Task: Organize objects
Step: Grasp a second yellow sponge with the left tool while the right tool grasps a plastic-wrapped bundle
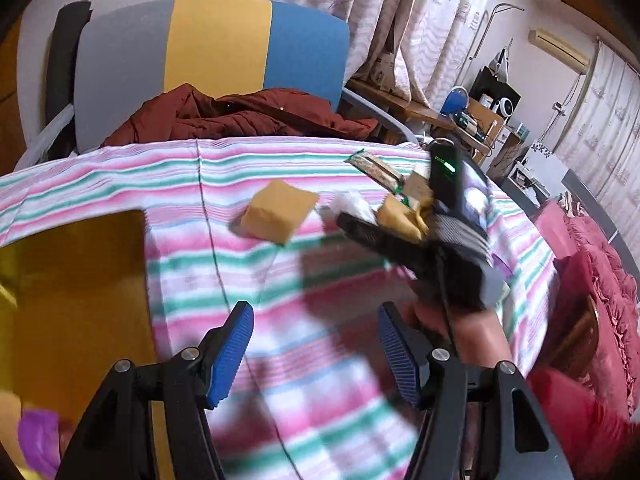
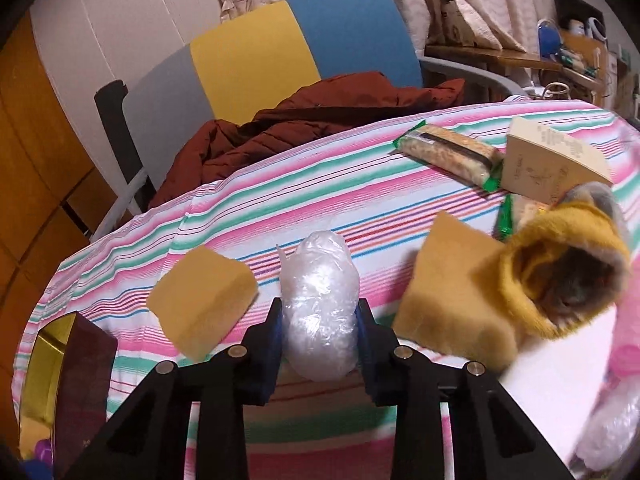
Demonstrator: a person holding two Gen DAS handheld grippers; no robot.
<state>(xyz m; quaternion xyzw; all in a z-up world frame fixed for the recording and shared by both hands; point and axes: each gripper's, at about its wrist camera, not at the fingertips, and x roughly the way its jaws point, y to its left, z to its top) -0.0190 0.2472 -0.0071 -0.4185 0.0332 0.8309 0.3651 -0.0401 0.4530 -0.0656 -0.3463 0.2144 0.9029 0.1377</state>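
My right gripper (image 2: 319, 312) is shut on a crumpled clear plastic bundle (image 2: 318, 292), pads pressing both its sides, just above the striped tablecloth (image 2: 280, 184). In the left wrist view that gripper (image 1: 356, 222) shows blurred at centre right, with the bundle (image 1: 352, 200) at its tip. My left gripper (image 1: 316, 354) hangs open over the cloth, nothing between its blue pads (image 1: 234, 354). A yellow sponge (image 1: 280, 212) (image 2: 202, 300) lies left of the bundle and a second sponge (image 2: 452, 296) lies to its right. A green-wrapped snack bar (image 2: 448, 156) and a cream box (image 2: 548, 164) lie farther back.
A mustard fuzzy sock (image 2: 560, 268) lies at the right. A gold box (image 1: 76, 280) with a dark lid (image 2: 84, 380) stands at the table's left edge, something purple (image 1: 36, 440) in it. Behind the table stands a grey, yellow and blue chair (image 1: 220, 48) with a maroon jacket (image 1: 240, 116).
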